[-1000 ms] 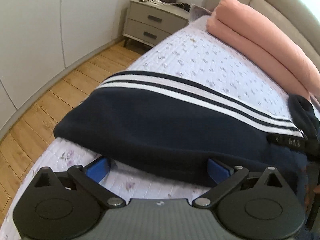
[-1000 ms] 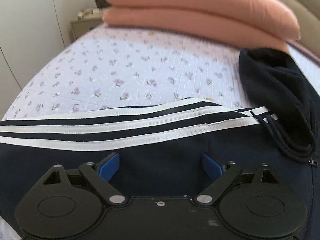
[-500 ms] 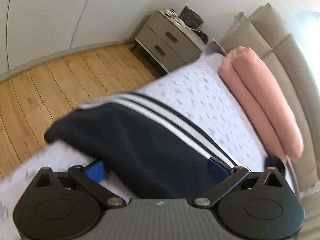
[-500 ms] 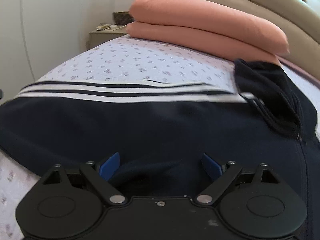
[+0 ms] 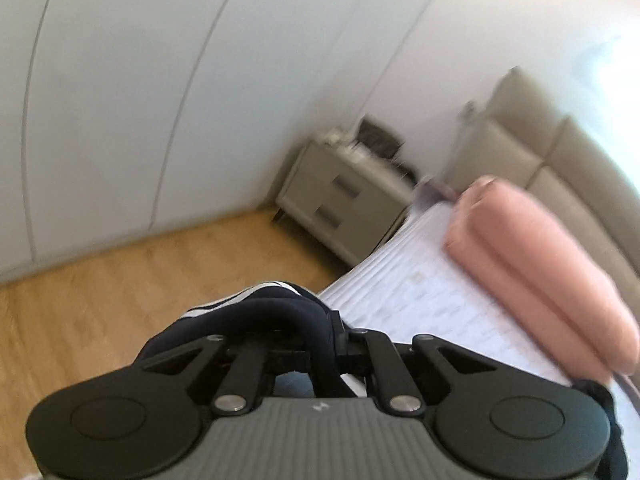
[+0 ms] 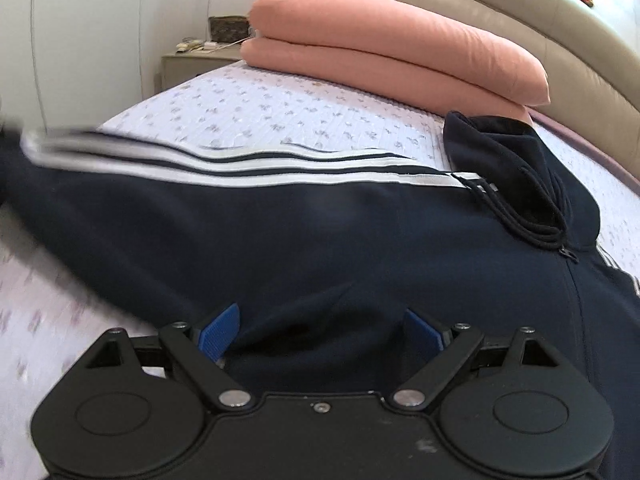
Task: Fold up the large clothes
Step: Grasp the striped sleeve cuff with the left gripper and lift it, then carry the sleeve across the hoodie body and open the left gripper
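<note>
A navy track jacket (image 6: pixel 320 224) with white sleeve stripes (image 6: pixel 248 164) lies spread on the bed, its hood (image 6: pixel 516 168) bunched at the right. My left gripper (image 5: pixel 320 344) is shut on a fold of the jacket's sleeve end (image 5: pixel 276 312) and holds it lifted, tilted up toward the room. My right gripper (image 6: pixel 320 332) is open, its blue pads (image 6: pixel 220 328) either side of a fold of navy fabric low on the jacket.
The bed has a lilac flowered cover (image 6: pixel 280 108). Two stacked pink pillows (image 6: pixel 400 56) lie against the beige headboard (image 6: pixel 480 4). A grey nightstand (image 5: pixel 344 204) stands beside the bed on the wooden floor (image 5: pixel 100 288), with white wardrobe doors (image 5: pixel 140 80) behind.
My left gripper has closed on the sleeve end and lifted it, swinging its view up toward the wardrobe. The sleeve has moved in the right wrist view. The right gripper stays open.
</note>
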